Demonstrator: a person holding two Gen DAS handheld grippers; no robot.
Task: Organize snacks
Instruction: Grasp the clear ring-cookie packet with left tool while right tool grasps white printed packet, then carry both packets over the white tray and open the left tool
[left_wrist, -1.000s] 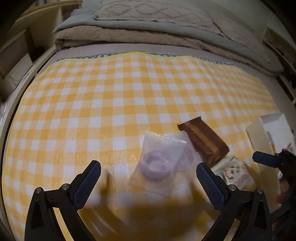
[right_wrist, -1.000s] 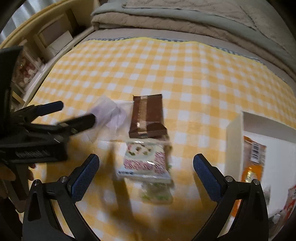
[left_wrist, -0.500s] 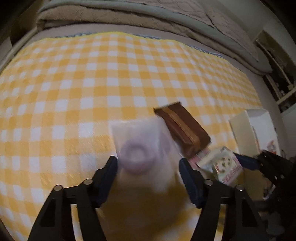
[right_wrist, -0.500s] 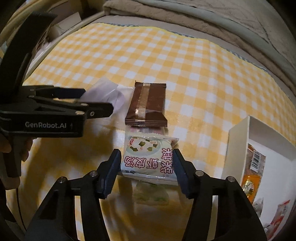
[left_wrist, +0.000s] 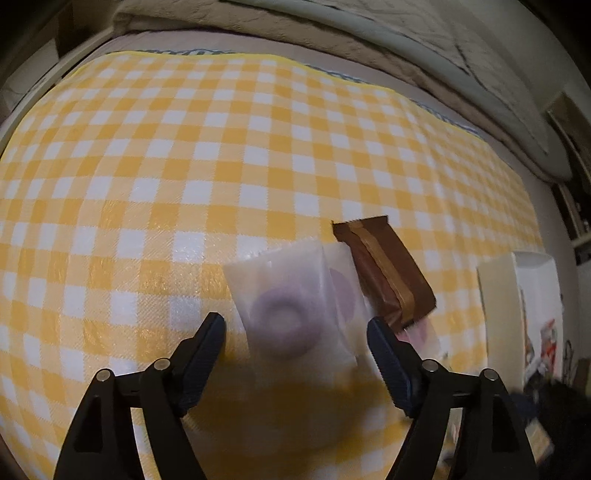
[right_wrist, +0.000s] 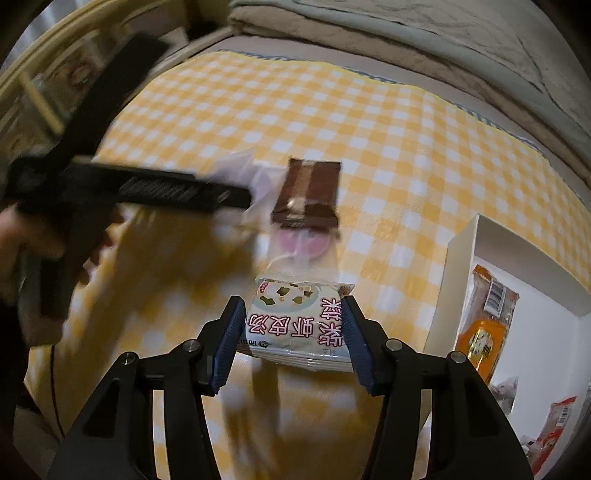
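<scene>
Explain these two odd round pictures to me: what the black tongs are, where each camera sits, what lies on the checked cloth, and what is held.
A person holds two hand-held grippers; each carries a wide-angle camera looking along its fingers. In the left view, the left gripper straddles a clear plastic bag with a purple ring, its jaws opening, pads apart from it. In the right view, the right gripper is closing on a white printed snack packet, pads at its sides. On the yellow checked cloth also lie a brown wrapped bar and an open white box holding other snacks.
</scene>
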